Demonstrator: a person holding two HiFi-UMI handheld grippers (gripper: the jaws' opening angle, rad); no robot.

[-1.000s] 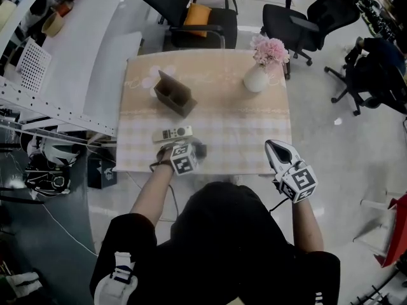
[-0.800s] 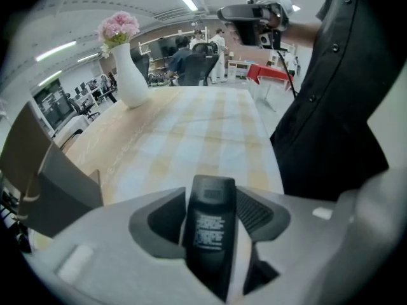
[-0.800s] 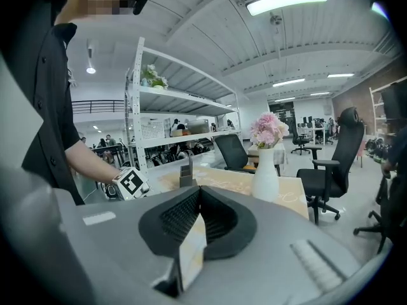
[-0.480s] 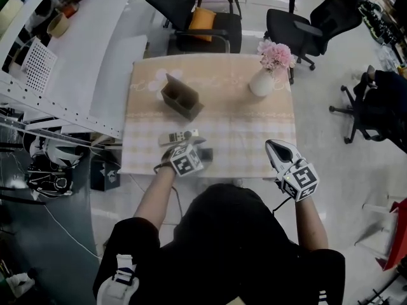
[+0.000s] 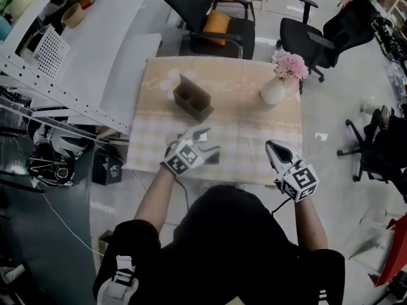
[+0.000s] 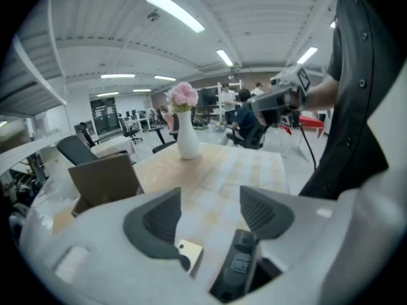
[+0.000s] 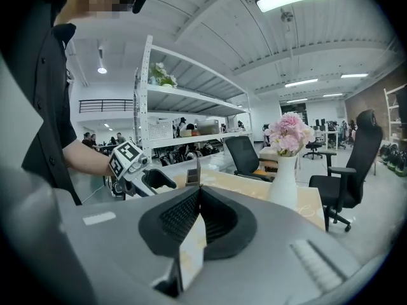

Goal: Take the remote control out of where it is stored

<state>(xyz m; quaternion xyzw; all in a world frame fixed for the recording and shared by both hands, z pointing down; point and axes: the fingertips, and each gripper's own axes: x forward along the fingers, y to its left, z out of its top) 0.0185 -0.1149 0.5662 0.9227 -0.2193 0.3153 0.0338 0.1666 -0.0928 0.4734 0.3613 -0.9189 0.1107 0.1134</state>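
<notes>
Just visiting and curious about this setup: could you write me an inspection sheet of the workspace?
Surface: table under a pale checked cloth.
Job's things: brown holder stands mid-table; remote control not made out, perhaps hidden under the left gripper.
Clutter: white vase of pink flowers, far right corner.
Grippers: left gripper over the near edge, jaws apart after just easing in a little, nothing between them; right gripper at the near right corner, jaws together, empty.
Cables: one cable hangs from the right gripper.
Surroundings: office chairs, metal shelving.

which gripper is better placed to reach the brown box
Likely left. The left gripper hovers near the brown box, open, jaws just narrowed with nothing between them; the right gripper is shut, farther off at the table's corner.
</notes>
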